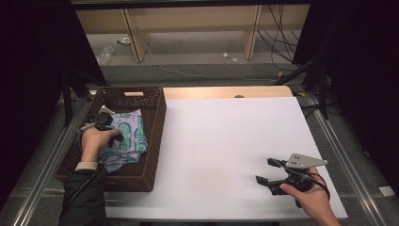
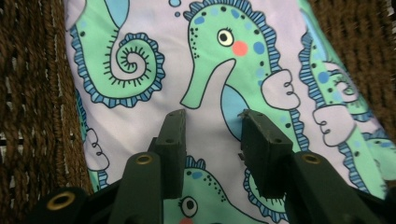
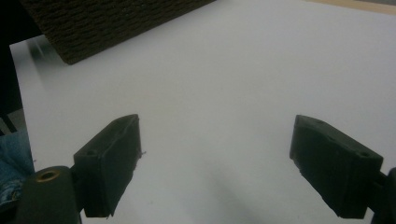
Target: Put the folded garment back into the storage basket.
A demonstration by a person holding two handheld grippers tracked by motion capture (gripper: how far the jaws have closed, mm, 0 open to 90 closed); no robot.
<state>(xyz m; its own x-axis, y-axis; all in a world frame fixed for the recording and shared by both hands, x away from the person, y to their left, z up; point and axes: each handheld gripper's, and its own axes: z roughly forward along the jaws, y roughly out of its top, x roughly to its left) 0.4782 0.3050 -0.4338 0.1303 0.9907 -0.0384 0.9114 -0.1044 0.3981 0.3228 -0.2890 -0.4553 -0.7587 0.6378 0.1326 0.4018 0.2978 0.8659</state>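
While the left gripper (image 2: 212,119) points down into the brown basket (image 1: 155,136), the folded cloth (image 1: 129,136) lies right under it, flat on the basket floor. The cloth has green seahorses on it. In the left gripper view the two black jaws are close together, with a small gap between them. They rest on the cloth, but I cannot tell if they pinch a bit of it. No fold stands up in the gap.

The long side of the cloth runs from the near end of the basket toward the far end. The left hand (image 1: 96,141) is on top of it, so this hand is much nearer. The right gripper (image 1: 267,170) is well apart, low over the white table (image 1: 226,136) on the other side. Its jaws are wide apart and hold nothing.

The basket walls stand all around the cloth. The wall at the right is between the cloth and the table. I think the cloth has to go up first, over that wall.
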